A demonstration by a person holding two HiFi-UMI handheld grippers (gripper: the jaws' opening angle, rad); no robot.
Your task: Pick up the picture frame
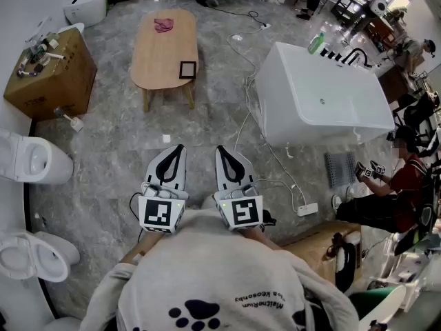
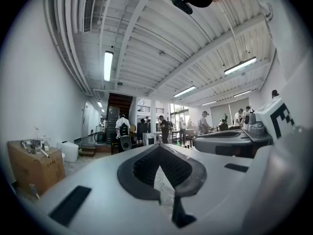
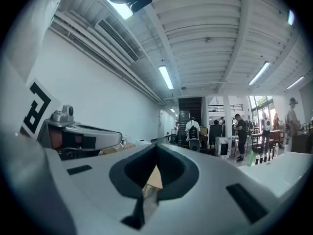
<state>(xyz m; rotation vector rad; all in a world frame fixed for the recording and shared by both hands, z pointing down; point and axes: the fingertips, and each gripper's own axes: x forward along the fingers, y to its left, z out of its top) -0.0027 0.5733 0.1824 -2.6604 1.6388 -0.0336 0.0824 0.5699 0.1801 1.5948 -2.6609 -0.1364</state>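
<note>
Grey sweatshirt [image 1: 207, 288] with a dark paw print, worn by the person holding the tools; it fills the bottom of the head view.

Left gripper [image 1: 176, 149]: white shell, black-lined jaws, marker cube at the rear. Held level on the near side of the oval wooden table [image 1: 160, 54], well apart from it, over grey stone floor [image 1: 103, 143]. Its jaws are pressed together with nothing between them.

Right gripper [image 1: 222, 150]: same make, just beside the left one and parallel to it, equally far short of the table. Its jaws also meet at the tips and are empty.

Picture frame [image 1: 187, 69]: small, square, dark border with a pale centre. It lies flat on the tabletop at the right-hand edge, toward the near end. Neither gripper touches it.

Pink cloth [image 1: 164, 25]: crumpled, on the far end of the same table.

White bathtub [image 1: 324, 98]: right of the table, with a green bottle [image 1: 316, 43] on its far rim.

Cardboard box [image 1: 52, 67]: left of the table, with small parts on top.

Two white toilets [image 1: 31, 161] [image 1: 31, 254]: left of the table and nearer than it, along the wall.

Power strip [image 1: 307, 209]: on the floor, near side of the tub, with its white cable trailing back toward the table.

Seated person [image 1: 386, 198]: far right of the table, beyond the tub's near corner, with another pair of grippers in hand.
</note>
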